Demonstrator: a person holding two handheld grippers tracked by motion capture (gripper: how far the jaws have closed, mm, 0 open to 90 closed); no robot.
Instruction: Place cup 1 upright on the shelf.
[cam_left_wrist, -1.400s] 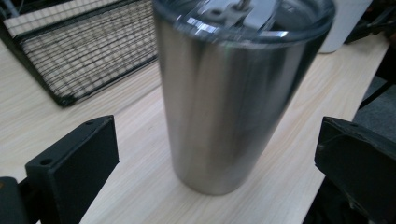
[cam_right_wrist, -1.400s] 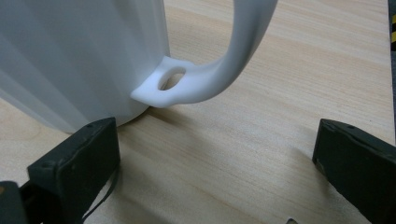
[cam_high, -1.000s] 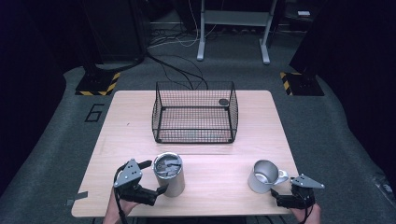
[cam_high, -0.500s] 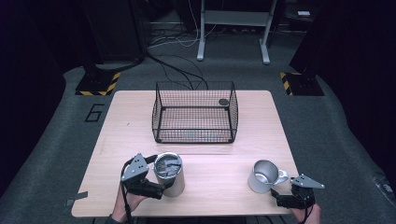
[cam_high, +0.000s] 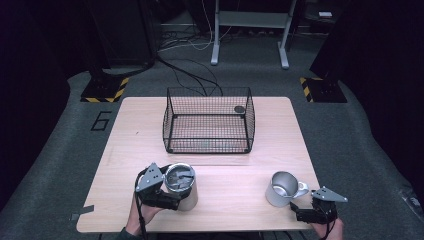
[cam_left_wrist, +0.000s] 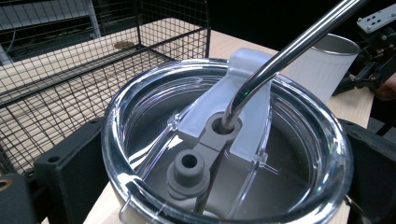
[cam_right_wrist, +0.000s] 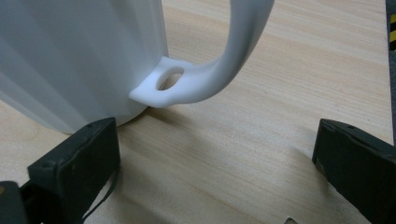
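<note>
A steel tumbler (cam_high: 181, 186) with a clear lid (cam_left_wrist: 224, 154) and a metal straw (cam_left_wrist: 280, 56) stands near the table's front left. My left gripper (cam_high: 172, 197) is open, its jaws on either side of the tumbler's body just below the rim. At the front right sits a white ribbed mug (cam_high: 282, 189) with its handle (cam_right_wrist: 243, 46) turned toward my right gripper (cam_high: 301, 209). That gripper (cam_right_wrist: 210, 172) is open and low over the wood, its jaws apart just short of the handle and touching nothing.
A black wire basket (cam_high: 209, 120) stands at the table's middle back, with a small dark round object (cam_high: 239, 109) in its far right corner. Bare wood (cam_high: 235, 175) lies between the basket and the two cups. The table's front edge is close behind both hands.
My left gripper has moved forward and right, bringing its jaws around the tumbler. The right gripper and the mug have stayed put.
</note>
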